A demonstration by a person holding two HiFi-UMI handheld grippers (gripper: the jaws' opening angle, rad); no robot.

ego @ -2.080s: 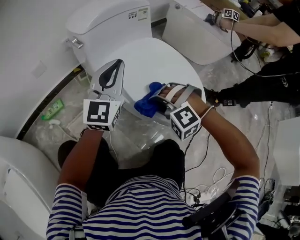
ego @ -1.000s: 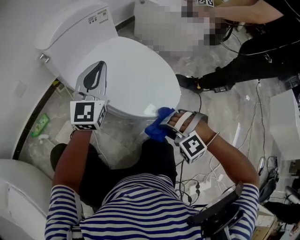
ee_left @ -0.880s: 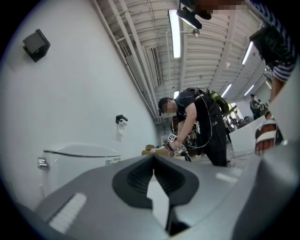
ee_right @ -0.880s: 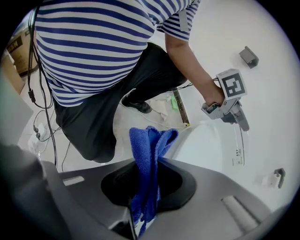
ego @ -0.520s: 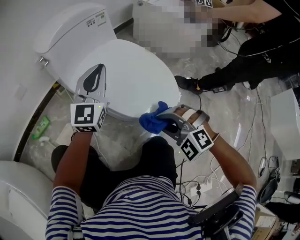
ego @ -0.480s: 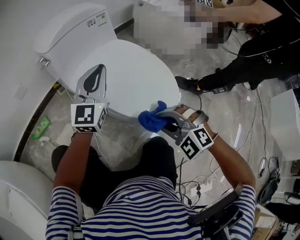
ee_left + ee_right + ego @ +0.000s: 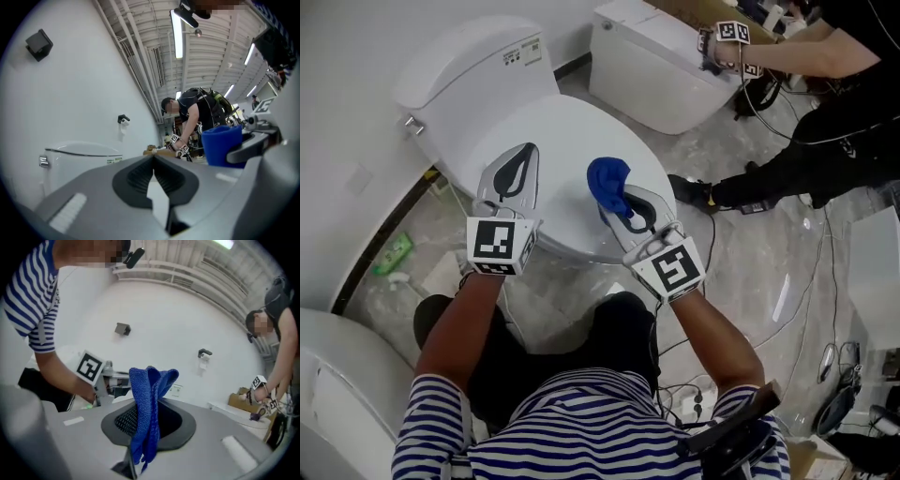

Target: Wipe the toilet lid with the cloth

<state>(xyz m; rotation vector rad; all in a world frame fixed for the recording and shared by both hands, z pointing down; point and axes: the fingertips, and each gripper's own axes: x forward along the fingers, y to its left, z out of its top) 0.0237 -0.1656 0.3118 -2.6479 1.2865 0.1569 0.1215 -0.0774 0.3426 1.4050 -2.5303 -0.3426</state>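
At frame centre our right gripper (image 7: 621,204) is clenched on the cloth (image 7: 607,178), which is bunched at its tip over the lid (image 7: 567,122), ready, we judge, to press and wipe. Our left gripper (image 7: 521,161), closed and empty, sits left of it, out of the way.

— Head view?
— Steeply down, from above the lid (image 7: 572,141).
— Gripper views?
— Low, close, along own jaws, facing apparently the same wall (image 7: 70,93). Shared with head view: cloth (image 7: 607,178).
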